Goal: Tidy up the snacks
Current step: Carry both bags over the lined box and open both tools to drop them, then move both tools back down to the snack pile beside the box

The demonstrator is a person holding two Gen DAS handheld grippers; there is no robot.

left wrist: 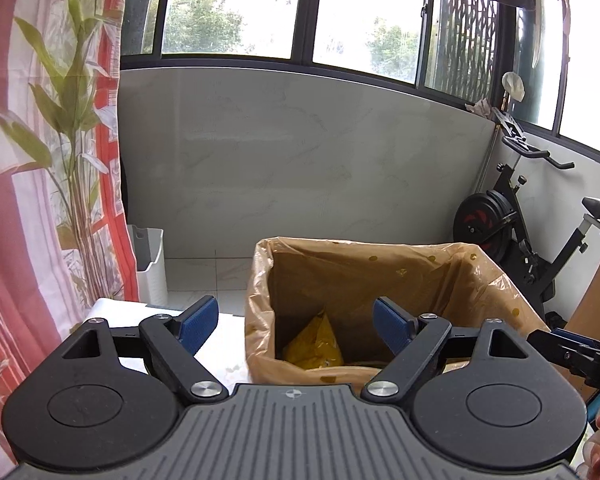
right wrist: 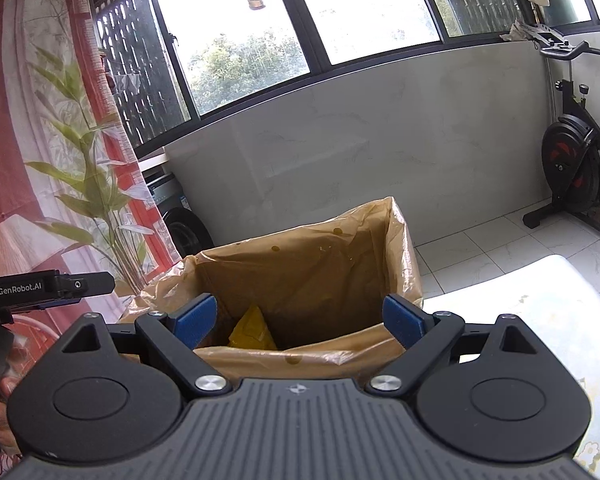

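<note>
A box lined with a brown plastic bag [left wrist: 420, 276] stands open in front of both grippers; it also shows in the right wrist view [right wrist: 312, 268]. A yellow snack packet [left wrist: 318, 340] lies at its bottom, seen too in the right wrist view [right wrist: 252, 328]. My left gripper [left wrist: 296, 326] is open and empty, held over the box's near rim. My right gripper [right wrist: 300, 320] is open and empty, also above the near rim. The right gripper's tip [left wrist: 572, 346] shows at the right edge of the left view, and the left gripper [right wrist: 48, 288] shows at the left of the right view.
A white table surface [right wrist: 520, 320] lies beside the box. A floral curtain [left wrist: 40, 160] hangs at the left. A white bin [left wrist: 150, 264] stands on the tiled floor. An exercise bike [left wrist: 520, 232] stands at the right below the windows.
</note>
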